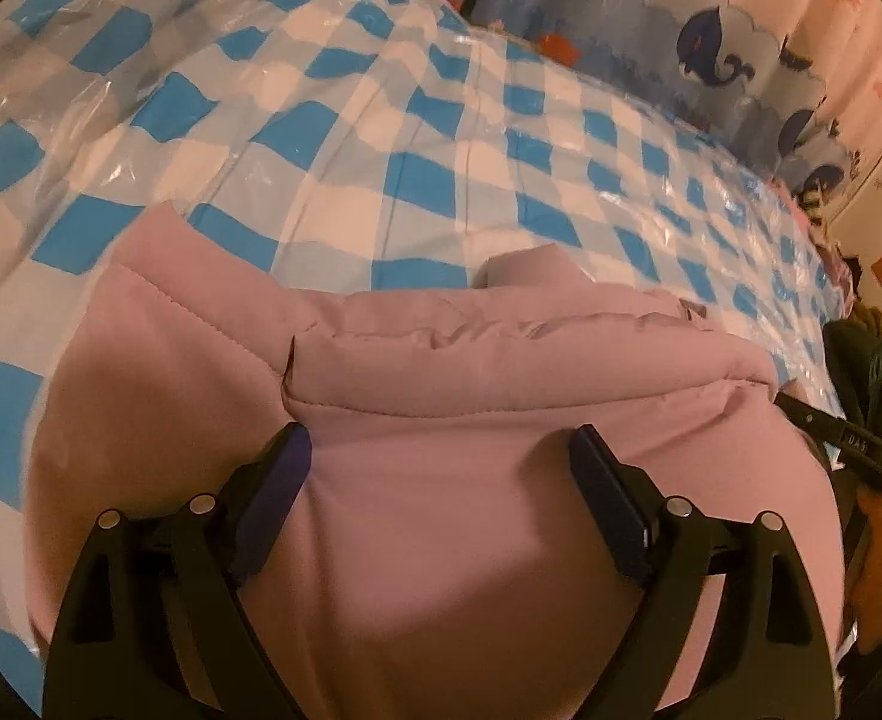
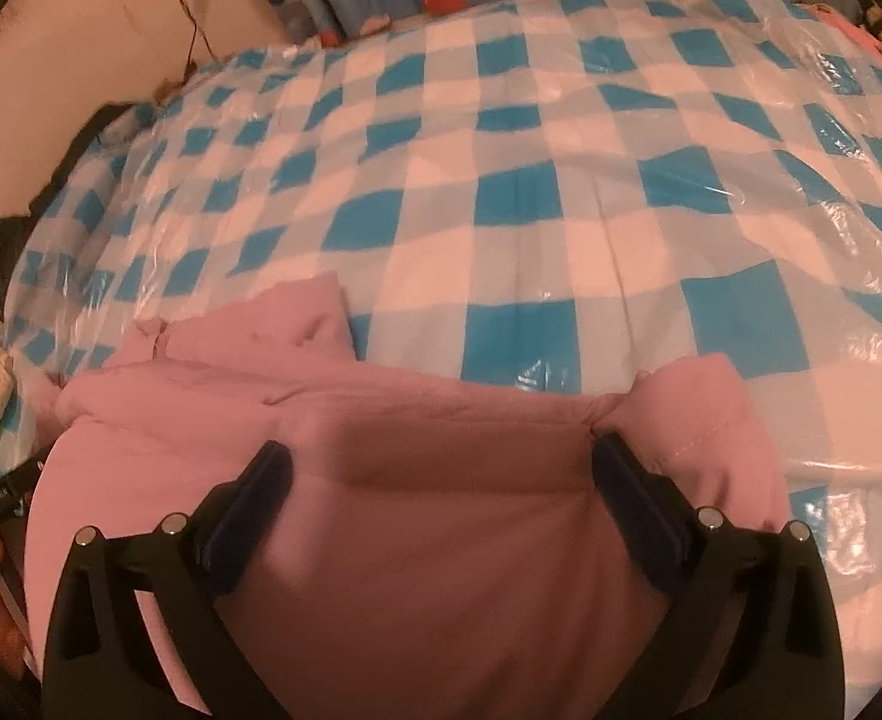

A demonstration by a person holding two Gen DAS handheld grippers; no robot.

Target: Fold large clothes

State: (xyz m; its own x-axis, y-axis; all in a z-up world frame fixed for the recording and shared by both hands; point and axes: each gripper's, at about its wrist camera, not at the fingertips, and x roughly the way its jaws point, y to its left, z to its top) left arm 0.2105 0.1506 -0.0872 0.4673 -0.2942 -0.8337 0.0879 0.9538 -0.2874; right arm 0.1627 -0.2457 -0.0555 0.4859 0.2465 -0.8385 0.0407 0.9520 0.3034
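- hovering with jaws spread wide, the left gripper hangs just over the pink padded jacket; nothing is pinched, and the puffy fabric fills the gap below its fingers.
- the right gripper stands just as wide apart over the same jacket, holding nothing.
- the jacket lies bunched at the near edge of the blue-and-white checked cover, directly under both tongs, its long axis running side to side across their pointing line.
- a stitched, rolled edge sits just beyond the left fingertips; a fold ridge lies between the right fingers.
- both hands seem equally near; the next grasp likely means dropping straight down onto those edges.
- bare cover lies beyond.
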